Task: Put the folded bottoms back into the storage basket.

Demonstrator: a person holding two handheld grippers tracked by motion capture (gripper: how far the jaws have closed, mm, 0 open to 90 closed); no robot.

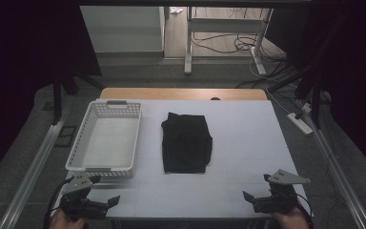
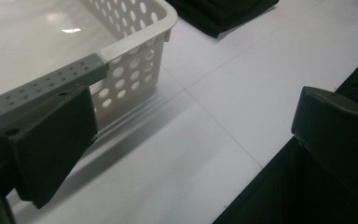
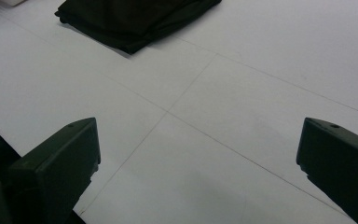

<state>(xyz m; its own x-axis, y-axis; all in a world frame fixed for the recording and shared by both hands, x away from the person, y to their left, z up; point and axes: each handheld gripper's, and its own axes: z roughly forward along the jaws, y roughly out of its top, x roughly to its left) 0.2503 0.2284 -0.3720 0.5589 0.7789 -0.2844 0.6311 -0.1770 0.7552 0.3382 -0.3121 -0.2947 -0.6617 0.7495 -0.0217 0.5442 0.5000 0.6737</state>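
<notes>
1. Grippers wait at the bottom edge of the high view: the left gripper (image 1: 106, 191) sits at lower left, just below the near end of the basket, and the right gripper (image 1: 256, 186) at lower right, both held in a person's hands over the near edge of the white table (image 1: 248, 157).

2. Jaws on both stand wide apart and hold nothing. In the left gripper view the left gripper (image 2: 191, 140) frames bare tabletop, with the basket (image 2: 135, 56) just beyond its left-hand jaw; in the right gripper view the right gripper (image 3: 198, 158) frames only the ruled white surface.

3. Mid-frame in the high view, the folded black cloth (image 1: 186, 142) lies flat on the table, well apart from both grippers and untouched. It shows at the top of the right gripper view as a dark folded stack (image 3: 135, 18), and its corner peeks in at the top of the left gripper view (image 2: 223, 14).

4. Left of centre in the high view, the white perforated basket (image 1: 78, 143) stands empty beside the cloth, not touching it.

5. Judged from this layout, the work looks barely begun: the cloth appears neatly folded, but reaching for it, gripping it and moving it, most likely into the basket, all seem left to do.

6. Farther off, at the top of the high view, desk legs (image 1: 188, 47) and loose cables (image 1: 228, 45) cross the floor.
</notes>
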